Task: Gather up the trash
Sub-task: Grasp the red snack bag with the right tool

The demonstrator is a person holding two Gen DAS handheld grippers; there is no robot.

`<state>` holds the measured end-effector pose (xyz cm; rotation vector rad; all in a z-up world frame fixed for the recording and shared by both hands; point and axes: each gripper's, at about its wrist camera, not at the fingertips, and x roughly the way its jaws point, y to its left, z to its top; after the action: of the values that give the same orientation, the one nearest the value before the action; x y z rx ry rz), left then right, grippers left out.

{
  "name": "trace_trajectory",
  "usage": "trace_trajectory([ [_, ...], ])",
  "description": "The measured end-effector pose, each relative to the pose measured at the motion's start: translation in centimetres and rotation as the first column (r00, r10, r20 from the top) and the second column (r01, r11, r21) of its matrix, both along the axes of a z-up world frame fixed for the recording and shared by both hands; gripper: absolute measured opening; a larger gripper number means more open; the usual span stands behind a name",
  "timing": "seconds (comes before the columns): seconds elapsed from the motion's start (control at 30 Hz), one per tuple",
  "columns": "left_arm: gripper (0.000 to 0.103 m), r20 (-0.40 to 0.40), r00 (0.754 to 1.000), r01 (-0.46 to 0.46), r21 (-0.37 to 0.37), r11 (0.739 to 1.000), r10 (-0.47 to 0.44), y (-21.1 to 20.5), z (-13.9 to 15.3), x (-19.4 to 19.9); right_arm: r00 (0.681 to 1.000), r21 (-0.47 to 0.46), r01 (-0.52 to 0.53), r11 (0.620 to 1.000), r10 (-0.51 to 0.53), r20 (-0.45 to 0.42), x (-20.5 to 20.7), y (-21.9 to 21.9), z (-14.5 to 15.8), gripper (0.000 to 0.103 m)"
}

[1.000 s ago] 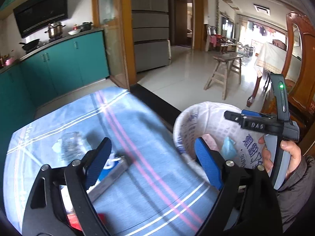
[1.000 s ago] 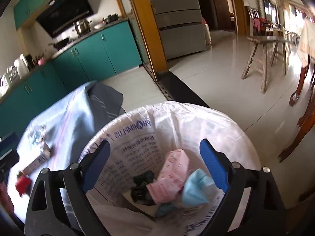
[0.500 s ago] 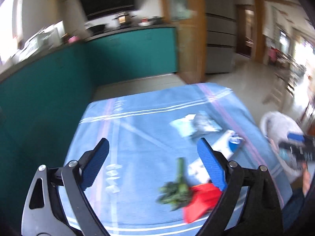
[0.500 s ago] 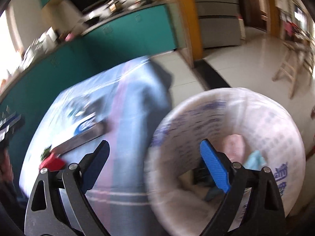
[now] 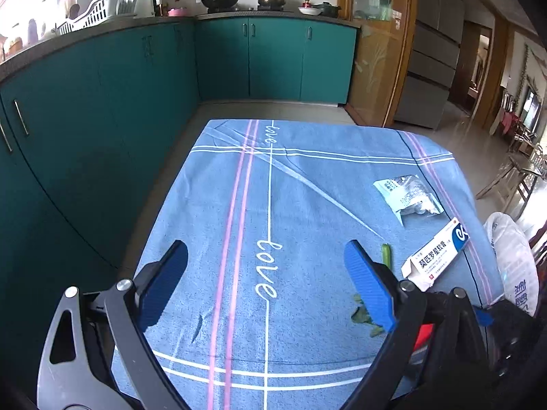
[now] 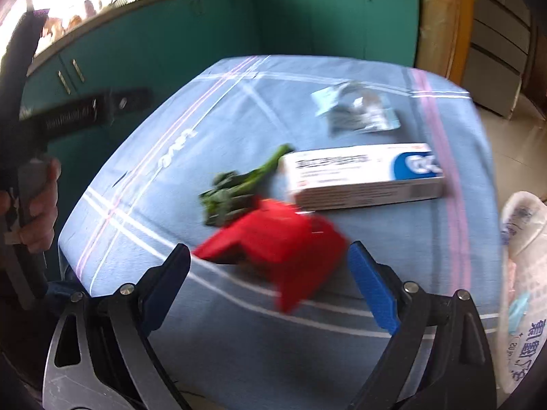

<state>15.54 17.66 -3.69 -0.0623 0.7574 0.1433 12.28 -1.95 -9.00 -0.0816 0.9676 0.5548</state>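
On the blue tablecloth [image 6: 212, 109] lie a red wrapper [image 6: 277, 242], a green vegetable scrap [image 6: 236, 184], a white and blue medicine box [image 6: 365, 177] and a silver foil packet [image 6: 355, 109]. My right gripper [image 6: 270, 280] is open and empty, close above the red wrapper. My left gripper [image 5: 266, 280] is open and empty over bare cloth [image 5: 239, 205]. In the left wrist view the box [image 5: 437, 256], the packet [image 5: 407, 194] and the vegetable scrap [image 5: 383, 266] lie right of it. The white trash bag [image 6: 523, 273] stands off the table's right edge, also in the left wrist view [image 5: 516, 263].
Teal kitchen cabinets [image 5: 102, 102] run along the left and back. A wooden door frame [image 5: 400, 44] and a grey fridge [image 5: 434, 51] stand at the back right. A hand holds the left gripper's handle [image 6: 30, 184] at the left of the right wrist view.
Both grippers swung left, away from the trash bag and over the table. The right gripper now hangs over the red wrapper. Both stayed open.
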Motion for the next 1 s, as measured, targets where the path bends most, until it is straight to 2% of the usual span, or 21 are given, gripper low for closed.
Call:
trace_trajectory([
  [0.1,0.093,0.009,1.000,0.004,0.022,1.000,-0.004,0.3,0.0,-0.6,1.000,-0.059,-0.025,0.998,0.025,0.007,-0.5,2.2,-0.5,0.091],
  [0.33,0.093,-0.003,1.000,-0.019,-0.006,1.000,0.019,1.2,-0.2,-0.5,0.999,-0.200,0.004,0.980,0.005,0.044,-0.6,3.5,-1.7,0.091],
  [0.47,0.093,-0.001,1.000,-0.021,-0.003,1.000,0.021,1.3,-0.2,-0.6,0.999,-0.177,0.023,0.984,-0.015,0.043,0.0,3.0,-2.0,0.091],
  [0.5,0.093,-0.006,1.000,-0.025,-0.002,1.000,0.025,1.3,-0.3,-0.6,0.999,-0.168,0.024,0.985,-0.018,0.039,0.1,2.9,-2.1,0.088],
  [0.53,0.093,-0.009,1.000,-0.027,-0.002,1.000,0.027,1.3,-0.4,-0.5,0.999,-0.153,0.021,0.988,-0.016,0.037,0.1,2.7,-2.0,0.080],
  [0.57,0.093,-0.013,1.000,-0.029,-0.002,1.000,0.029,1.3,-0.4,-0.5,0.999,-0.150,0.021,0.989,-0.015,0.043,0.0,2.5,-1.8,0.068],
  [0.6,0.093,-0.014,0.999,-0.029,-0.001,1.000,0.029,1.3,-0.4,-0.5,0.999,-0.148,0.021,0.989,-0.014,0.050,-0.1,2.3,-1.6,0.062],
  [0.67,0.093,-0.014,0.999,-0.029,0.004,1.000,0.029,1.3,-0.5,-0.4,0.999,-0.130,0.018,0.991,-0.012,0.047,-0.1,2.1,-1.4,0.038],
  [1.0,0.092,-0.026,0.999,-0.038,0.031,0.999,0.038,0.7,-1.0,0.1,0.998,-0.069,0.020,0.997,-0.015,0.066,-1.3,-0.4,0.6,0.038],
])
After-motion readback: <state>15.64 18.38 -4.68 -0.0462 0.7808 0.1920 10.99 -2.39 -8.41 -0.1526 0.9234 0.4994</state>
